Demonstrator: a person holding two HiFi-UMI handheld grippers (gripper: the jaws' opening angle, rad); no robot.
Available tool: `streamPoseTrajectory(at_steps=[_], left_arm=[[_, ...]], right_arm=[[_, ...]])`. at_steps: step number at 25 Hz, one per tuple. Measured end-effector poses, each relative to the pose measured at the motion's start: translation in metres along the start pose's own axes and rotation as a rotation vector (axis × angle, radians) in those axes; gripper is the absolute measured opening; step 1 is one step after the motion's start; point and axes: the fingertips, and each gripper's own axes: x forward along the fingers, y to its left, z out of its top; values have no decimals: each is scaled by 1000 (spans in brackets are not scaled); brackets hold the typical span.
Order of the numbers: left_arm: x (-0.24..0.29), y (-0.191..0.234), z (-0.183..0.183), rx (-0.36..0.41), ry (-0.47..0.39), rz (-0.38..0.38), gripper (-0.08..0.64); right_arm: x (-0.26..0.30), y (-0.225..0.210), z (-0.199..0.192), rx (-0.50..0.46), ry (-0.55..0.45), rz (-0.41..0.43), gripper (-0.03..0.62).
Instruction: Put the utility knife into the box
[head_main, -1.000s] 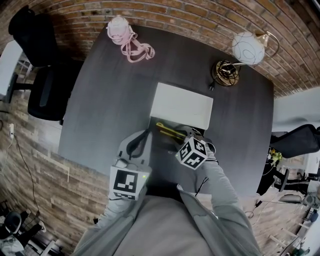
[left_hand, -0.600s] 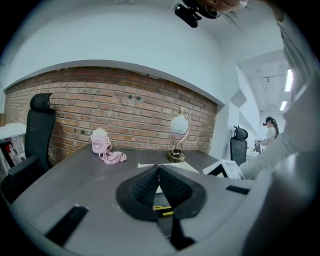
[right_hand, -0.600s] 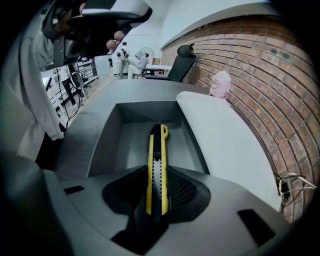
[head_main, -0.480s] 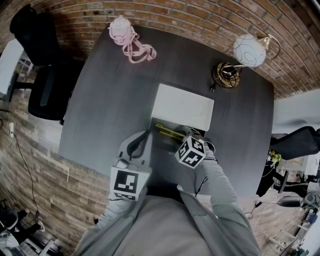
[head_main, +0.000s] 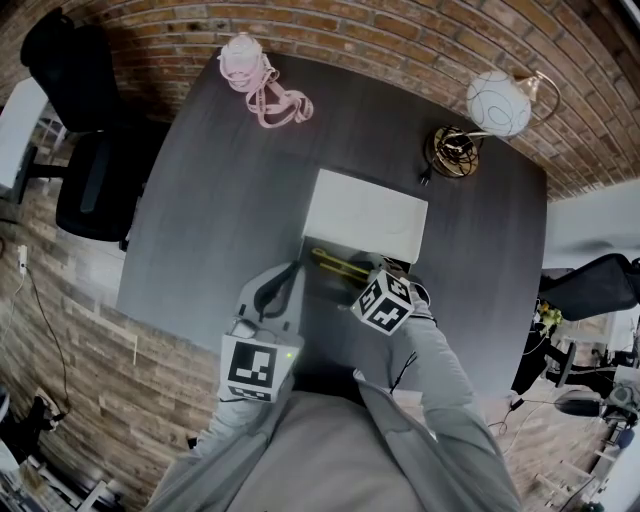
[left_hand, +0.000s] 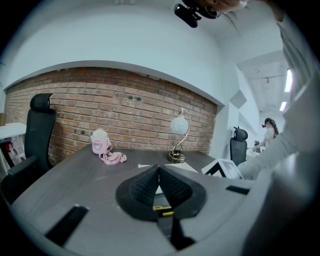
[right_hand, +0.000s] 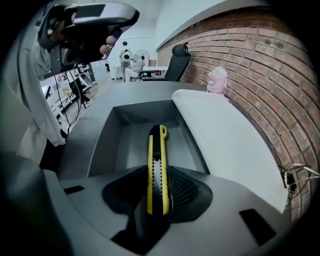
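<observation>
Brick-walled room; dark table (head_main: 200, 200) carrying an open grey box (right_hand: 107, 135) whose white lid (head_main: 365, 212) lies folded back on the far side. Left gripper (left_hand: 159, 185) rests beside the box's near-left corner, jaws closed on each other with nothing between them. Right gripper (right_hand: 159, 176) is clamped on the yellow utility knife (right_hand: 156, 145), which projects lengthwise over the box interior; contact with the box floor cannot be determined. Probable hazards: release from a height could bounce the knife against a wall or leave it propped on the rim; nothing steadies the box, so a downward push may shift it.
</observation>
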Motion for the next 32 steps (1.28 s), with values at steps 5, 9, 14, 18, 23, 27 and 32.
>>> streamPoseTrajectory(at_steps=[5, 9, 14, 18, 23, 27, 32], left_arm=[[-1, 2, 0, 21, -7, -4, 20], [-1, 2, 4, -4, -6, 3, 20], [-2, 2, 8, -1, -15, -1, 20], [-3, 0, 14, 30, -35, -12, 20], [-4, -7, 24, 55, -60, -29, 20], [-8, -12, 33, 67, -73, -37, 20], [-15, -16, 41, 71, -88, -37, 20]], right_arm=[[-1, 0, 0, 5, -3, -5, 127], [-4, -1, 2, 11, -13, -12, 127], [-12, -2, 7, 25, -39, -27, 127], [-26, -6, 15, 69, -94, -57, 127], [-53, -14, 26, 128, -174, -110, 127], [-76, -19, 34, 165, -235, -154, 127], [-109, -22, 44, 204, -323, -217, 127]])
